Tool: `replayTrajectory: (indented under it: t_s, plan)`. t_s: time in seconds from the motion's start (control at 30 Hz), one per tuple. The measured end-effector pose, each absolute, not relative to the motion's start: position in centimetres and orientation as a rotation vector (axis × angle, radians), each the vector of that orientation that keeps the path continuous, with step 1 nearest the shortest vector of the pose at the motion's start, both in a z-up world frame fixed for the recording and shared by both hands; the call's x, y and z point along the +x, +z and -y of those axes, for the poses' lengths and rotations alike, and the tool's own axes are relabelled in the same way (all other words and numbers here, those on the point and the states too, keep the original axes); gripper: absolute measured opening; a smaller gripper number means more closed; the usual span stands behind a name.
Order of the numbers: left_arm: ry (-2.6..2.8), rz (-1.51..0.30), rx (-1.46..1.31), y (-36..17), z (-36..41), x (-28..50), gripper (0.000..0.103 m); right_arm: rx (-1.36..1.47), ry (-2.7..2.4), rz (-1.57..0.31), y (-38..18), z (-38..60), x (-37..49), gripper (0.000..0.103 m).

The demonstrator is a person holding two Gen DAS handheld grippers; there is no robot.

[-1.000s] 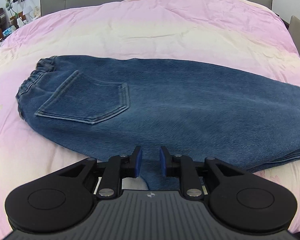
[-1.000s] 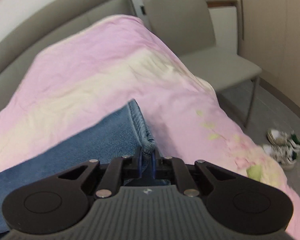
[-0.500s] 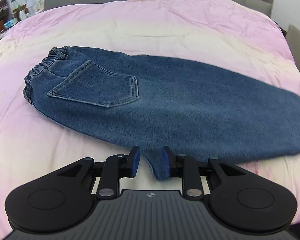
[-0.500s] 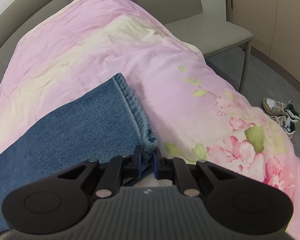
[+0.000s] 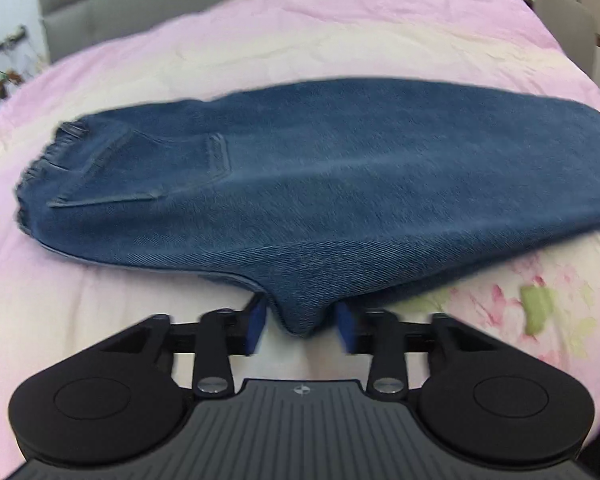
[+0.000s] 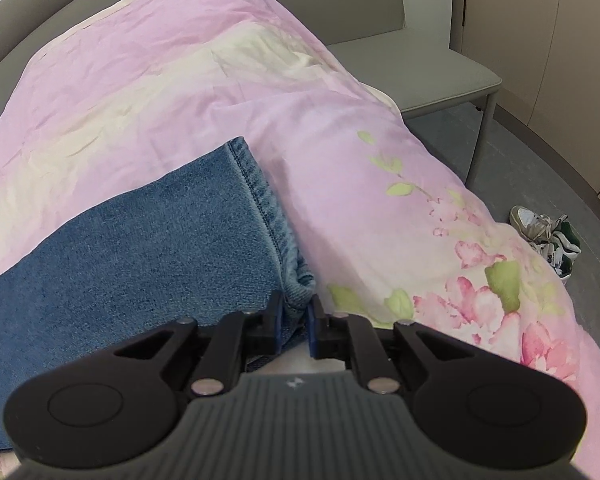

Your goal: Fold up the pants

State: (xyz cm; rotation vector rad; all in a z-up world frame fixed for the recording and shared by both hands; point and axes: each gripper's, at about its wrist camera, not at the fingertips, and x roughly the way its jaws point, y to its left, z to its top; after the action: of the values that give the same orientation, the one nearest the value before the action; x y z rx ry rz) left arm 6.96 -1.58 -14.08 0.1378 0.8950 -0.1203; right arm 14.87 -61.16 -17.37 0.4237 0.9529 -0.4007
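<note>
Pink floral duvet [image 5: 340, 32] covered the bed, grey headboard far behind. Left gripper [image 5: 300, 326] sat at the near edge of the jeans [image 5: 340, 168]; its jaws, which had just been closing a little, stood narrowly apart around the crotch point, pads not clearly pressing. Right gripper [image 6: 294, 326] was clamped on the near corner of the leg hem [image 6: 260, 208]. Long axis ran left to right: waistband far left, hems right. Judged: right hand is nearer the end to carry over.

text: none readable | marks: small white emblem [image 5: 302, 390] on claw body, no letters
</note>
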Motion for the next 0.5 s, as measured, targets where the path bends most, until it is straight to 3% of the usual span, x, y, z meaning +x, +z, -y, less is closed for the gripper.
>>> replayTrajectory:
  t_s: [0.1, 0.4, 0.43, 0.47, 0.5]
  plan:
    - [-0.100, -0.867, 0.066, -12.7, 0.5, 6.5, 0.018, 0.416, -0.409, -0.940, -16.5, 60.9, 14.8, 0.006]
    - [-0.079, -1.036, 0.054, -14.6, -0.2, 7.5, 0.016, 0.441, -0.442, -0.996, -19.2, 61.2, 14.9, 0.006]
    - [-0.082, -1.055, 0.059, -14.5, -0.3, 7.6, 0.016, 0.429, -0.448, -0.996, -19.1, 61.2, 14.9, 0.010]
    - [-0.077, -1.082, 0.067, -14.4, -0.5, 7.6, 0.010, 0.410, -0.464, -0.996, -18.9, 61.2, 14.8, 0.022]
    - [-0.050, -1.101, 0.090, -14.2, -0.6, 7.6, 0.001, 0.407, -0.471, -0.991, -18.6, 61.4, 14.6, 0.027]
